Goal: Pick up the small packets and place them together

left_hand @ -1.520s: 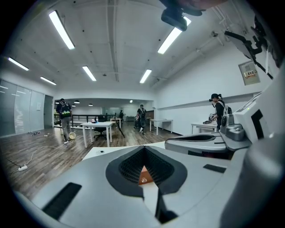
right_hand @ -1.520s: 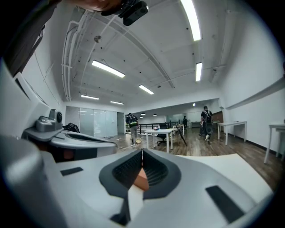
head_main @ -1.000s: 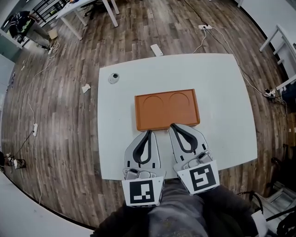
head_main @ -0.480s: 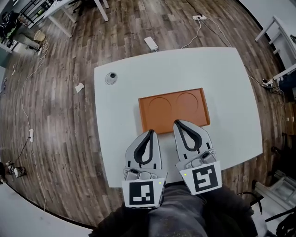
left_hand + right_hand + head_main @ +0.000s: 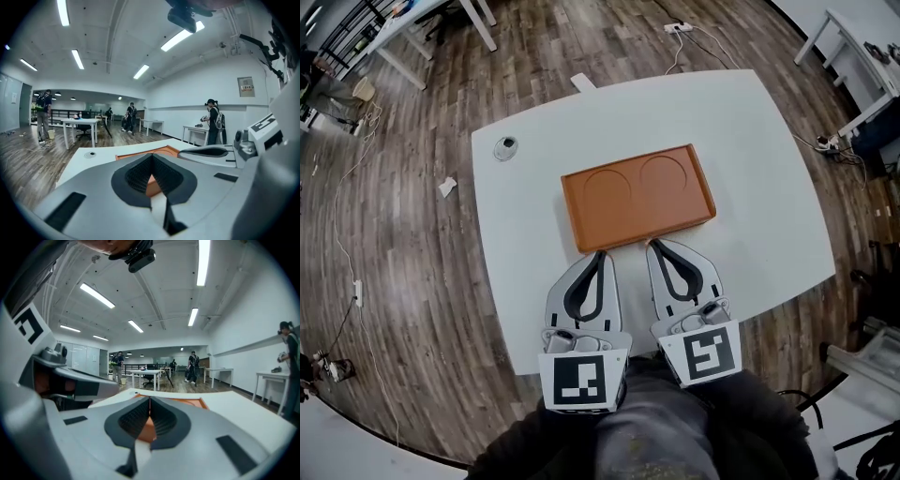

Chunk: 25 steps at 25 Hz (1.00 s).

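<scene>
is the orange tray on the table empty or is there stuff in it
Empty: the head view shows the orange tray with both round recesses bare and nothing lying in it.

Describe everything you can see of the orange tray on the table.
The orange tray is a flat rectangle with a low rim and two shallow round recesses. It looks like matte plastic. It is empty and lies flat, slightly turned, near the middle of the white table. The shut left gripper and right gripper point at its near long edge; contact cannot be told.
</scene>
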Motion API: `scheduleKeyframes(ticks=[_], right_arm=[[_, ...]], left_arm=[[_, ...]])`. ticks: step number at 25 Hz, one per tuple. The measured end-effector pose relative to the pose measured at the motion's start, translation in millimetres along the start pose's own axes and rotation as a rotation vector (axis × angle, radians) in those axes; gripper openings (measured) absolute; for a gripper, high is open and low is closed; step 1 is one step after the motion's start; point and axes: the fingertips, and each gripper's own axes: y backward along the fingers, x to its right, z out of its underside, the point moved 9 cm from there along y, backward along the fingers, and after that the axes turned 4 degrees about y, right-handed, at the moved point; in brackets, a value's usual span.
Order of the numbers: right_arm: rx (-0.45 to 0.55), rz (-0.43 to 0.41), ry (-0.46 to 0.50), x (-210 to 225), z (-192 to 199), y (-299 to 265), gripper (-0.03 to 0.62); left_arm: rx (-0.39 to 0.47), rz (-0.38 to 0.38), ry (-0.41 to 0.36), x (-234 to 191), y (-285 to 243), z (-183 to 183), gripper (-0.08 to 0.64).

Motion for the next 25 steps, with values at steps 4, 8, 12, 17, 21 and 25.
scheduleKeyframes(ticks=[4,8,12,17,21,25], right_arm=[[-0.023,0.036,-0.046,-6.3,46.7,22.1,0.005],[-0.051,0.040,-0.078,-13.8,80.1,35.9,0.005],[-0.027,0.012,-0.056,-16.9,86.8,36.6,0.005],[-0.051,0.004,-0.070,-8.6,88.4,29.8,0.005],[-0.057,-0.003,-0.069,-10.5,85.5,19.1,0.005],[-0.090,-0.009,-0.082,-10.8,85.2,10.7,0.053]], left_arm=[[-0.002,0.007,-0.024,18.1,19.2,41.3,0.000],[0.014,-0.009,-0.041,24.7,32.8,70.4,0.000],[0.042,-0.023,-0.052,26.6,38.2,64.4,0.000],[0.042,-0.034,-0.047,27.6,38.5,55.1,0.000],[0.033,-0.042,-0.032,18.4,34.2,51.2,0.000],[0.032,-0.041,-0.032,13.8,28.4,50.5,0.000]])
